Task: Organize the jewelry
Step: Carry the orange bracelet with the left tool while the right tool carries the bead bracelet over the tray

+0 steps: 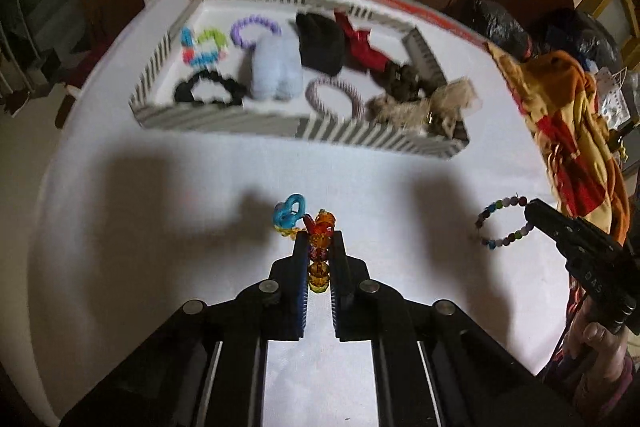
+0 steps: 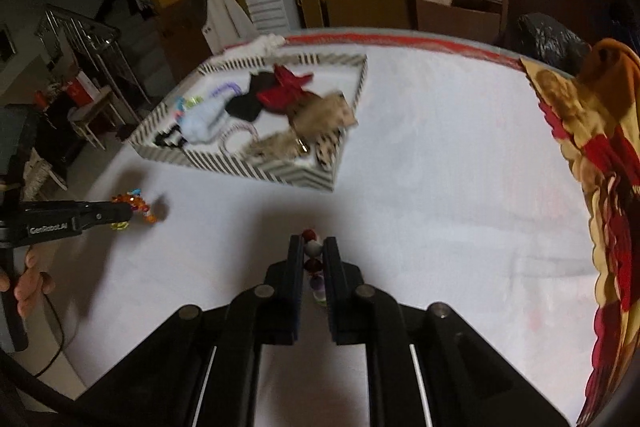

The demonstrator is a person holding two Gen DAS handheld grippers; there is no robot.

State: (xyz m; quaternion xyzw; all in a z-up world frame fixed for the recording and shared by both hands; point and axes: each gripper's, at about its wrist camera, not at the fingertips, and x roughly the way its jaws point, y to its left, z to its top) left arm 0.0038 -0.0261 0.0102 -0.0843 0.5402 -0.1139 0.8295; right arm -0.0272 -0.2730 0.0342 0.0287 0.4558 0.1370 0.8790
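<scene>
In the left wrist view my left gripper (image 1: 319, 242) is shut on an amber and orange bead bracelet (image 1: 322, 225), with a blue loop at its far end, held just above the white table. To the right, my right gripper (image 1: 532, 209) holds a multicolour bead bracelet (image 1: 505, 223) by its rim. In the right wrist view the right gripper (image 2: 313, 243) pinches red, white and purple beads (image 2: 314, 265) between its pads. The left gripper (image 2: 126, 213) with the amber bracelet (image 2: 138, 205) shows at the left. The striped tray (image 1: 224, 123) (image 2: 240, 167) stands beyond both.
The tray holds several hair ties, scrunchies and bracelets. A red, orange and yellow cloth (image 1: 572, 131) (image 2: 592, 147) lies along the table's right edge. A wooden chair (image 2: 460, 3) stands behind the table. A hand (image 2: 28, 283) grips the left tool.
</scene>
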